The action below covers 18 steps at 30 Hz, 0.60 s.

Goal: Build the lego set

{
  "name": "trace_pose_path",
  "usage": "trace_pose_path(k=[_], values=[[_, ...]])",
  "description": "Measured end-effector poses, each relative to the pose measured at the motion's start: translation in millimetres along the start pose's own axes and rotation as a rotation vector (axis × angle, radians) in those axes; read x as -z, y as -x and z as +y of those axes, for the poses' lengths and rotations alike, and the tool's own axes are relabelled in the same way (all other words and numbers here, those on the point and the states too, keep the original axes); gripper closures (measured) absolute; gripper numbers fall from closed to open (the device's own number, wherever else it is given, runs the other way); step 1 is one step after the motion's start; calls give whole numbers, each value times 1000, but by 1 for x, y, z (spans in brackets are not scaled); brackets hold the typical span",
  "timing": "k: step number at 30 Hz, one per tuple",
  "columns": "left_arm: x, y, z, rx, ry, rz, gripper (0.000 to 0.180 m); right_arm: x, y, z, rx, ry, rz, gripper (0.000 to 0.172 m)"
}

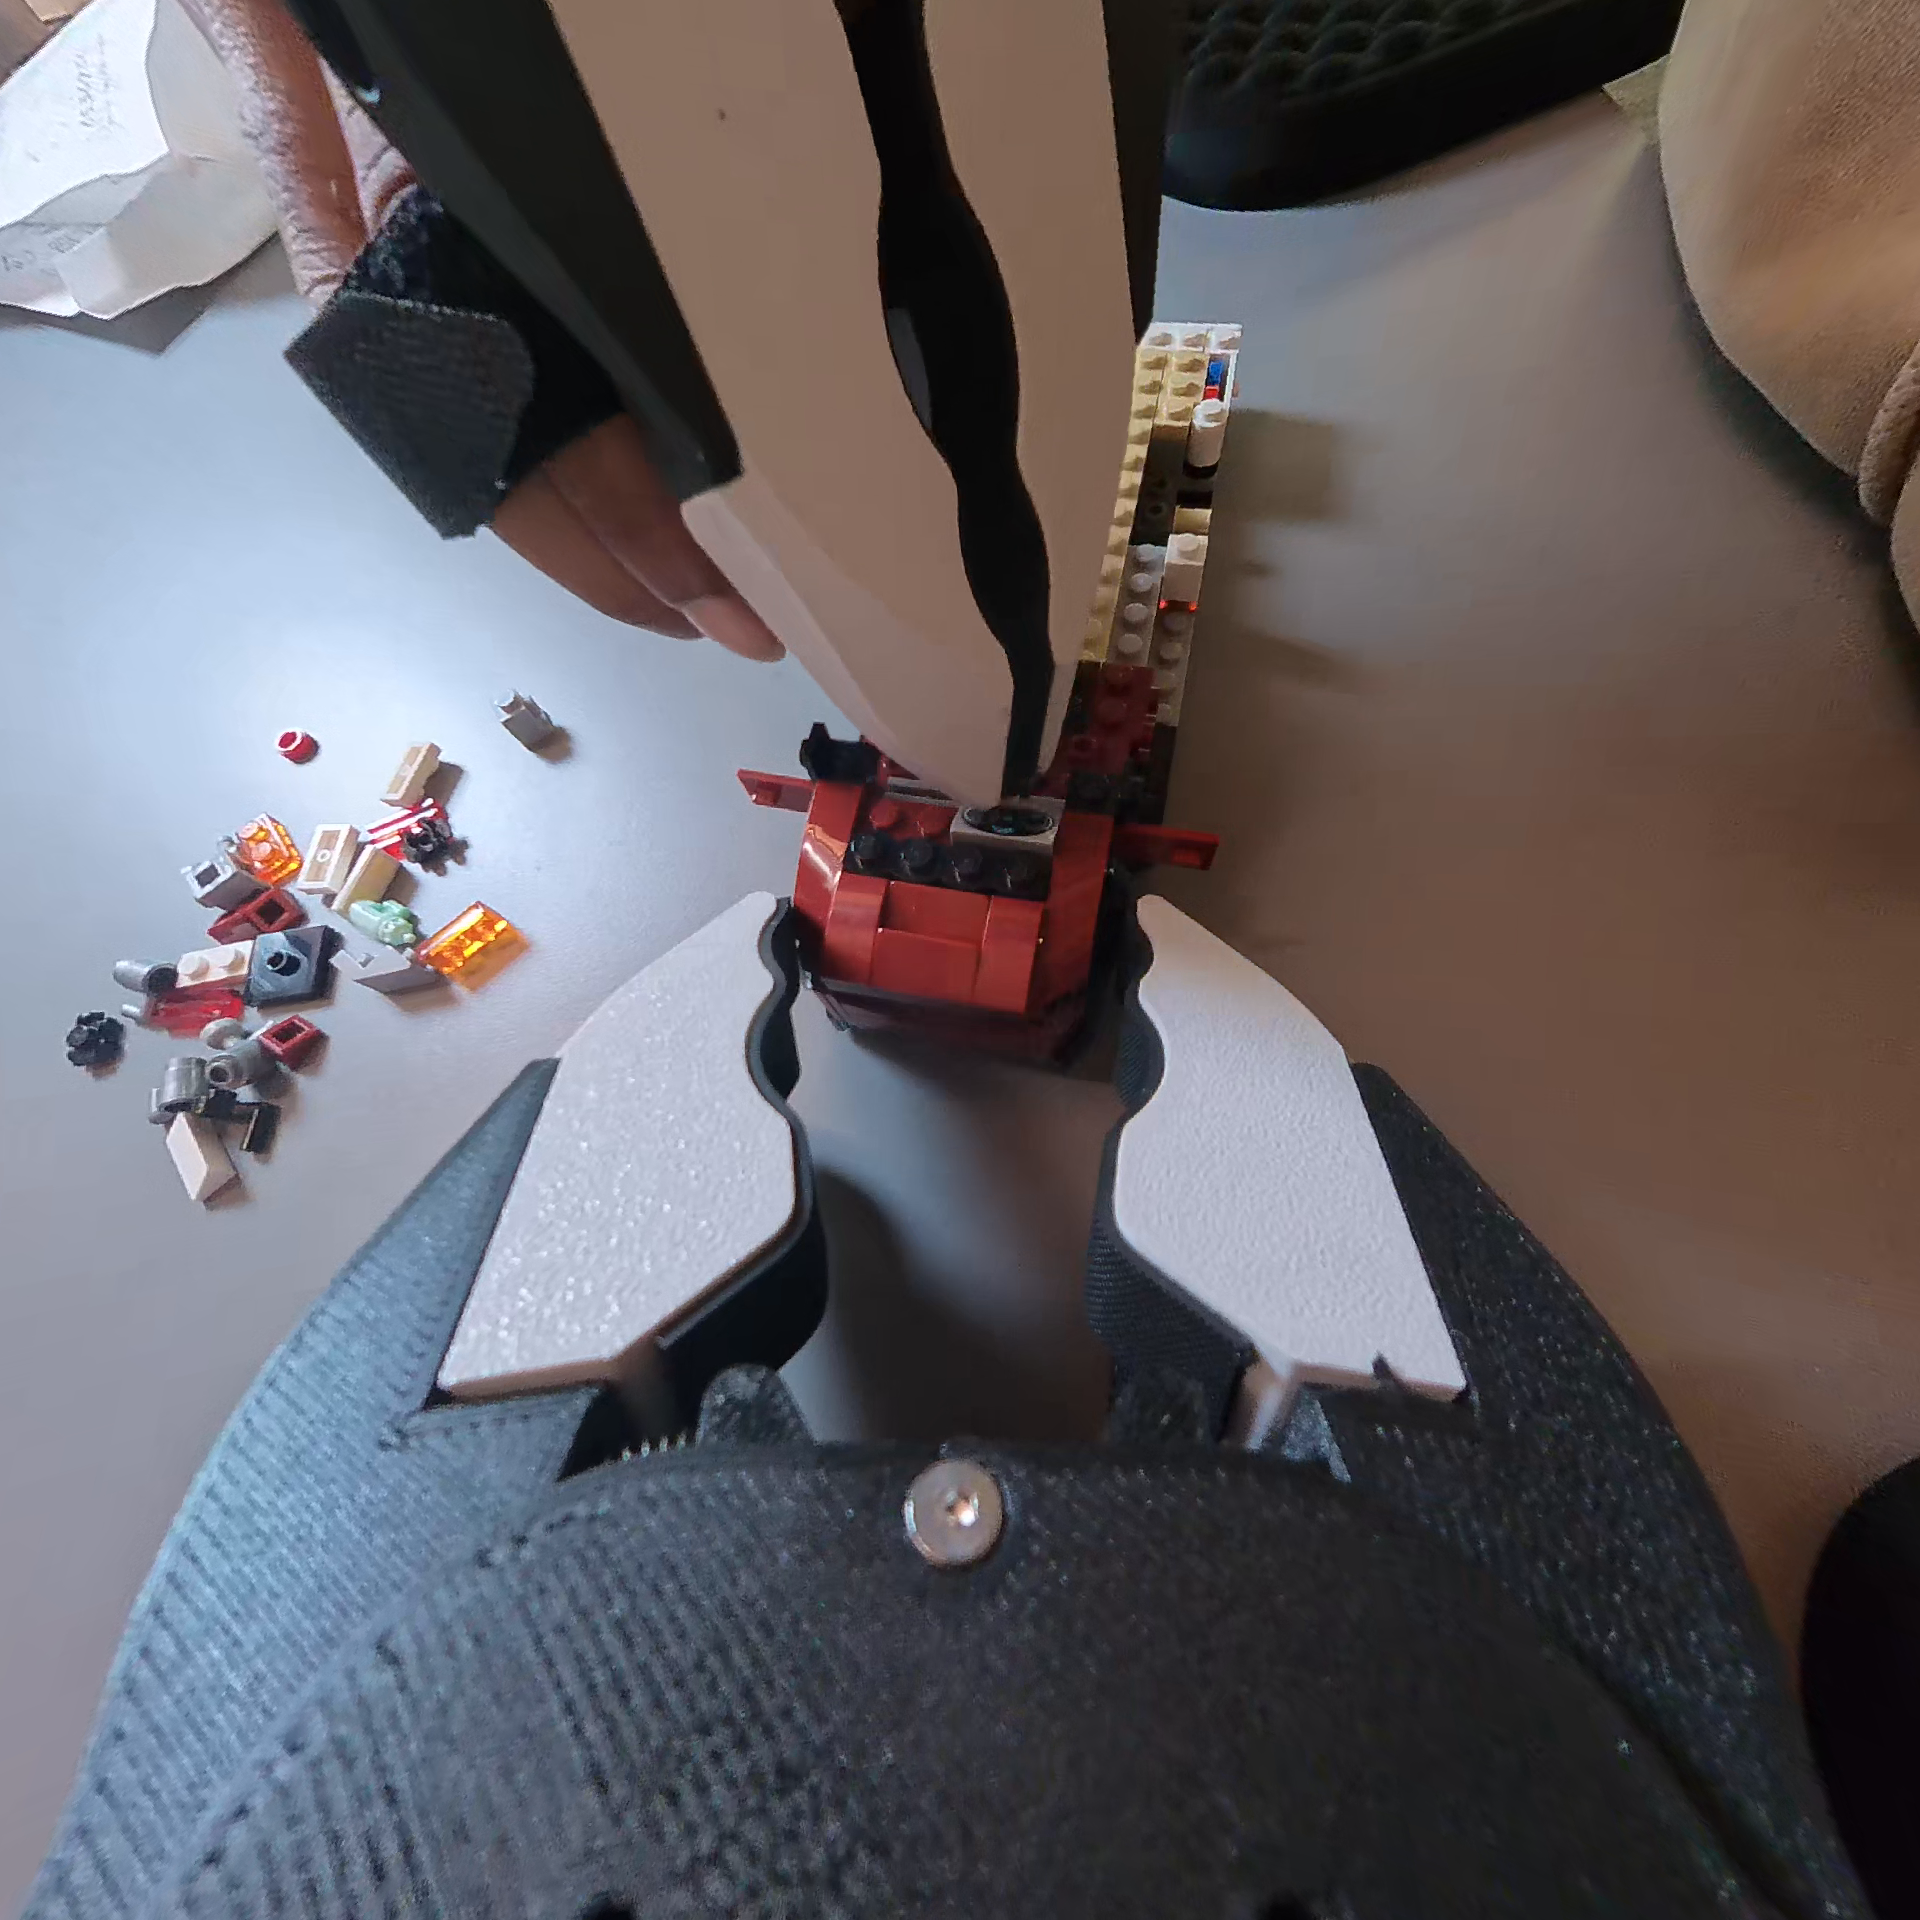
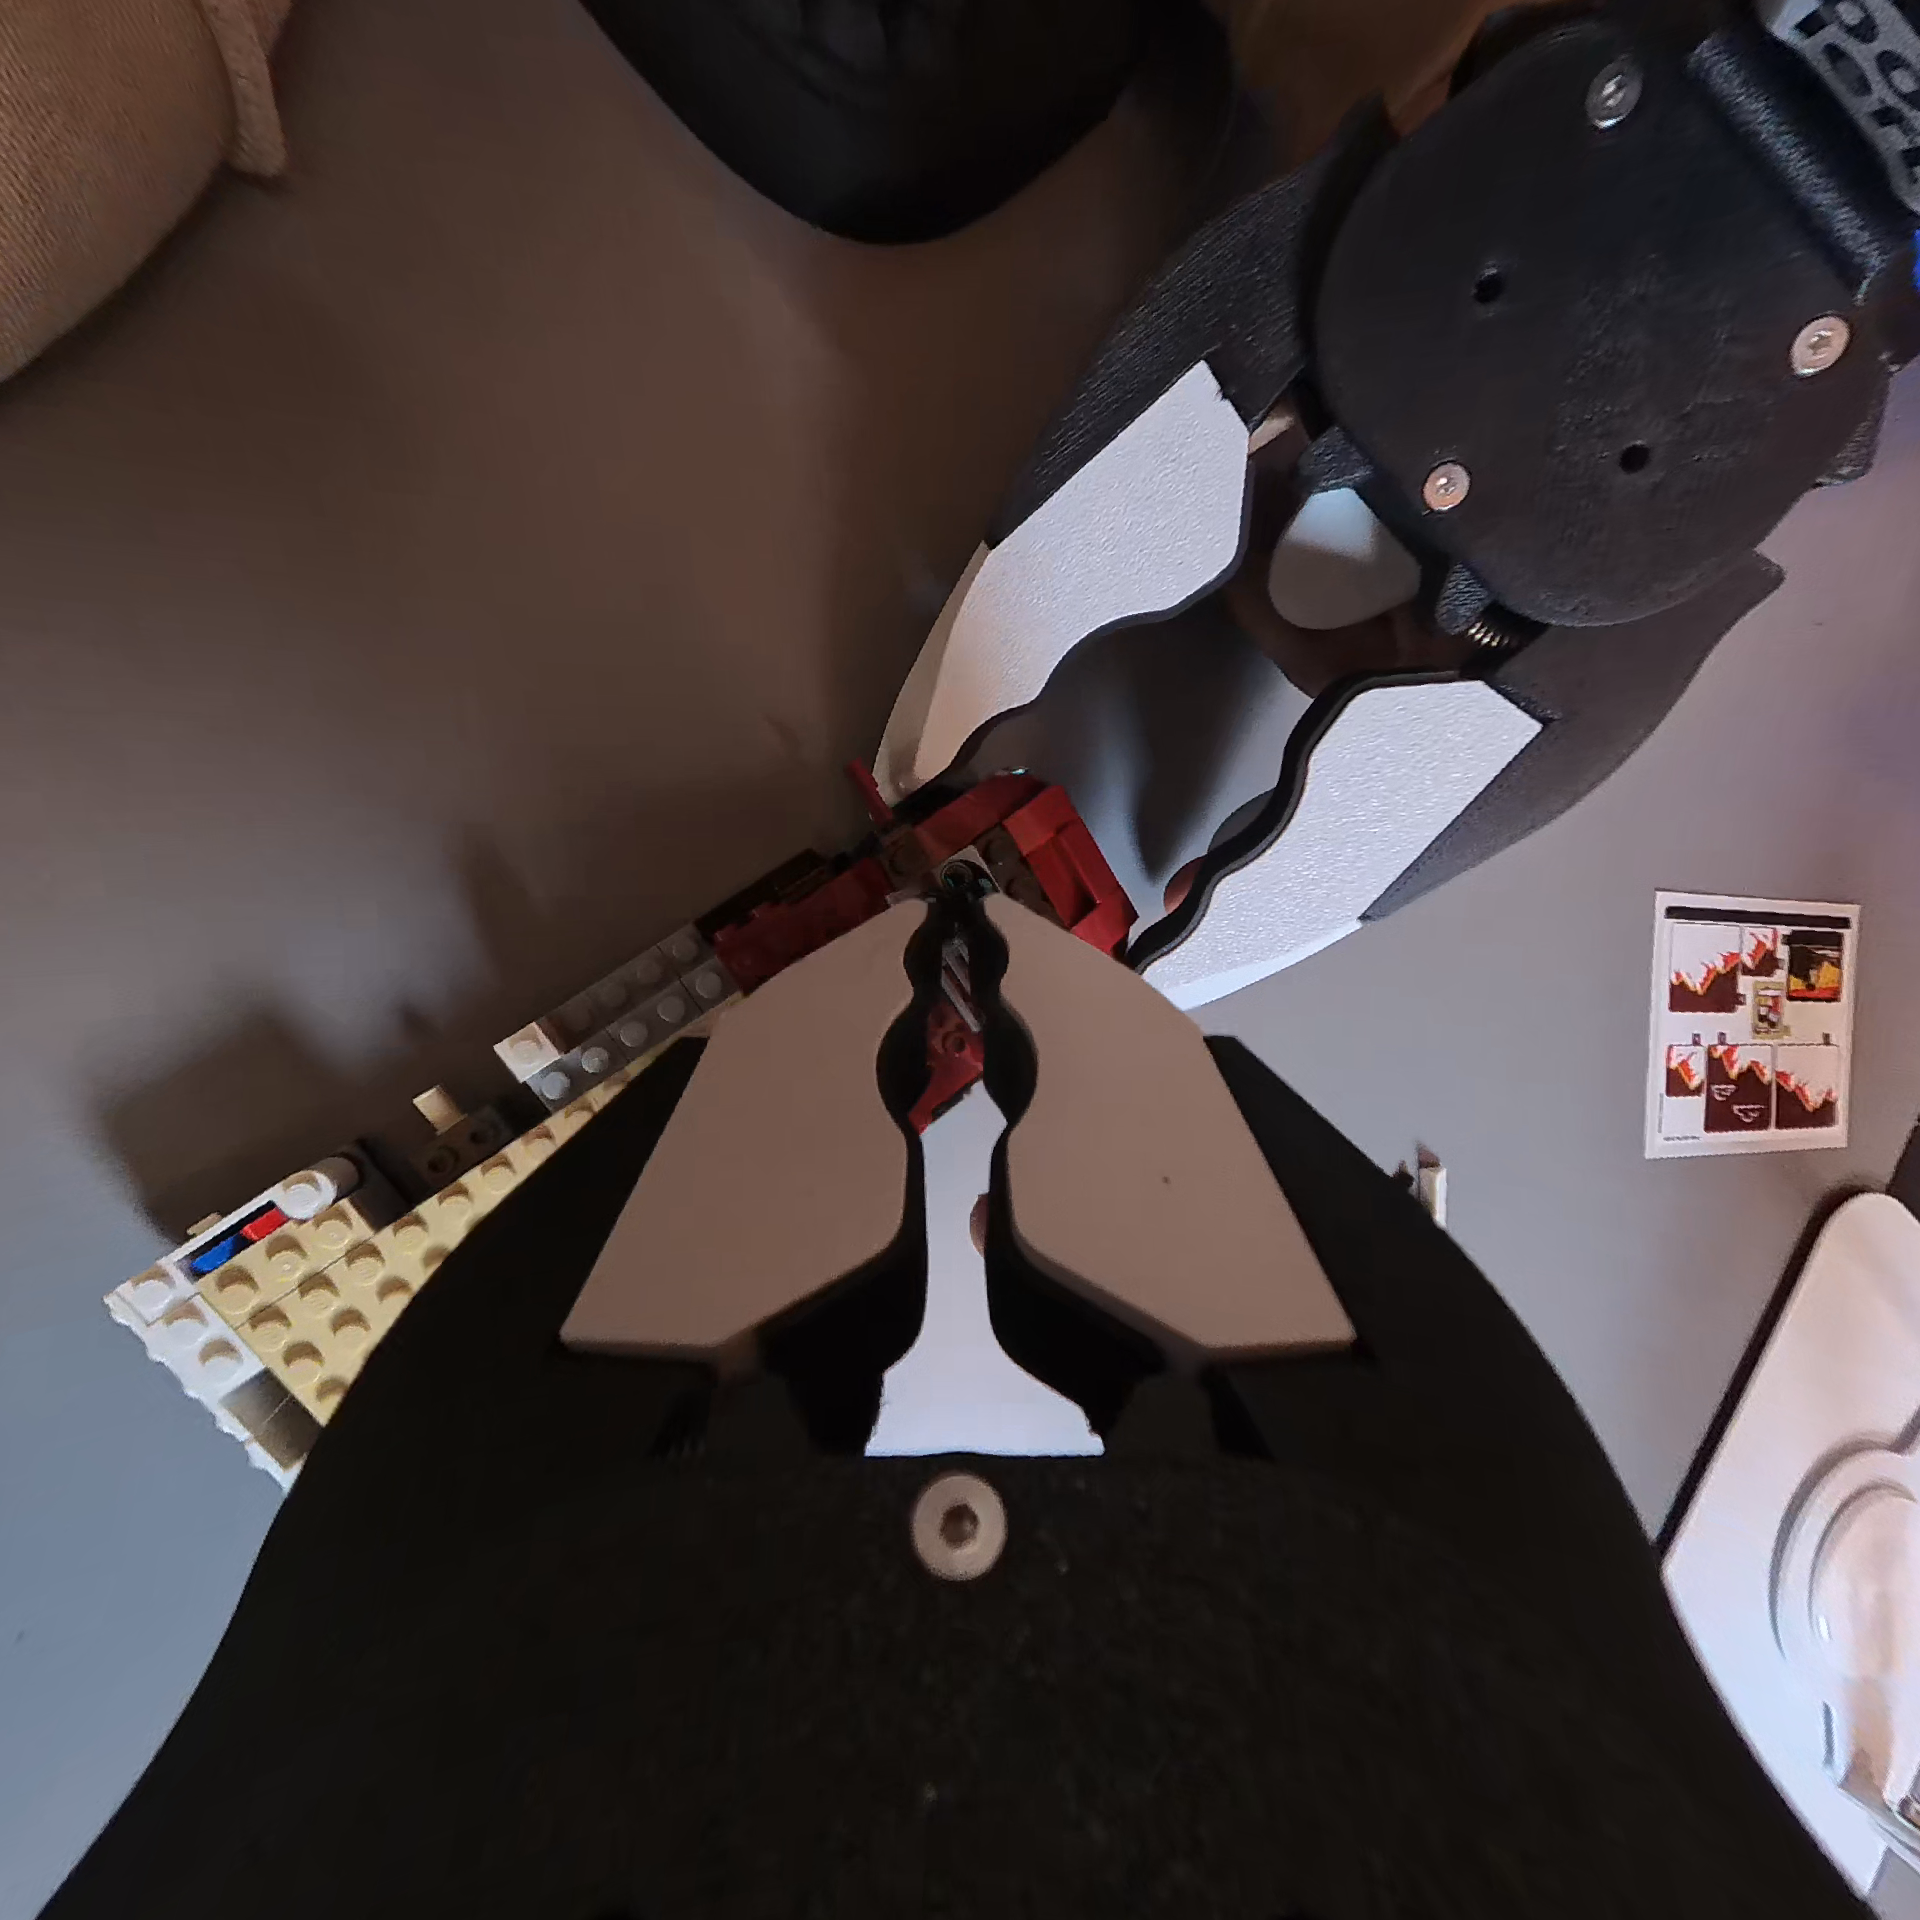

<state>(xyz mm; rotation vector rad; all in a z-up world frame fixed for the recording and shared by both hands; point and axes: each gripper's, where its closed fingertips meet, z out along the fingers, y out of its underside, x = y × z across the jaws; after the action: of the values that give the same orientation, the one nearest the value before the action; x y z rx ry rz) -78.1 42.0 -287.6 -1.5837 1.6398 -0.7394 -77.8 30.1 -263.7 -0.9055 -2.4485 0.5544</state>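
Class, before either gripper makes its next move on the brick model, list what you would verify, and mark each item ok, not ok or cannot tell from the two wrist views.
1. Left gripper straddles the dark red end of the brick model, fingers on both sides: ok.
2. Left pads pressing on it: cannot tell.
3. Right gripper tips closed together over the grey square piece: ok.
4. Anything pinched between the right tips: cannot tell.
5. Model resting flat on the grey table: ok.
6. Loose bricks lie apart from both grippers: ok.
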Motion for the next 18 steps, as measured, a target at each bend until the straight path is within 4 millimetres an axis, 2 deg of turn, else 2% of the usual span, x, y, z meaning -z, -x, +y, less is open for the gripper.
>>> trace_pose_path(k=[18], values=[[0,-1,0,4,1,9,121,-1,1,-1,35,-5,-3,167]])
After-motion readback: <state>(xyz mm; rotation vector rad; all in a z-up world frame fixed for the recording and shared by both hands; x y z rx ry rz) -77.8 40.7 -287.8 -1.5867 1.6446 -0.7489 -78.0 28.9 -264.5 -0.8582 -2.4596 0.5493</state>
